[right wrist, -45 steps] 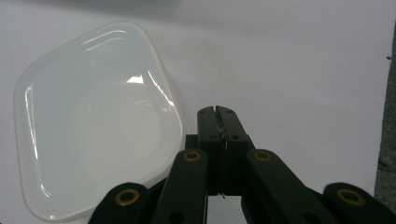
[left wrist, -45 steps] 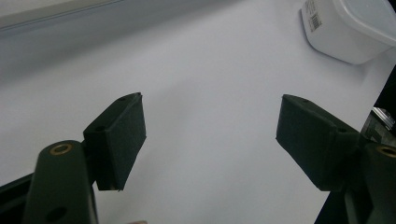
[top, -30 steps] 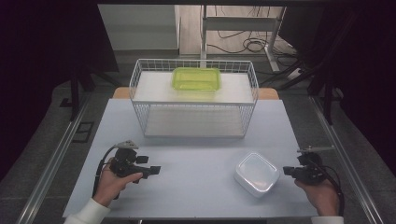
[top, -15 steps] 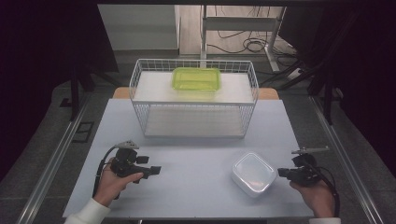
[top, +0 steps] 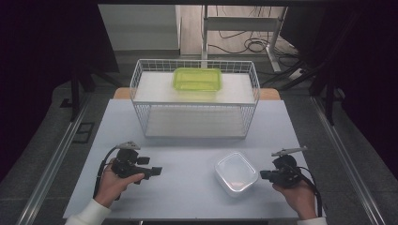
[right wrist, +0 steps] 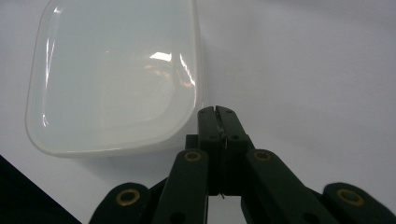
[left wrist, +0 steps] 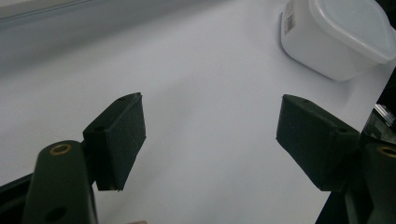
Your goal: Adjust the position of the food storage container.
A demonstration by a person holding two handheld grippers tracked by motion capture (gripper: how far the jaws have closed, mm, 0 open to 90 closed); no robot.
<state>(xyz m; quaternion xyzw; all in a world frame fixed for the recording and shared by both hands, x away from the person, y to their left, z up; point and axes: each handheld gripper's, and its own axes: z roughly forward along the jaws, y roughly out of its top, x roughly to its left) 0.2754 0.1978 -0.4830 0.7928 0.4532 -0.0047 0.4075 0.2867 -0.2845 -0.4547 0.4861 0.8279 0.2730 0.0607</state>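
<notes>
Both grippers are matte black with brass-ringed screws, black trailing cables, grey plates on top, and the person's got white sleeves point(top: 89, 216).

High view overhead; 2 gripper views close, perhaps sharing container point(top: 236, 173).

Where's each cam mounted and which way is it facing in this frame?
High view: fixed above the person's side, looking forward and down on the table, wire basket, green container; both hands and grippers show.
Left gripper view: rides the left gripper, looking across the table between its open jaws.
Right gripper view: rides the right gripper, jaws shut, tips beside the white container's edge.
Shared: all three views show the white container.
</notes>
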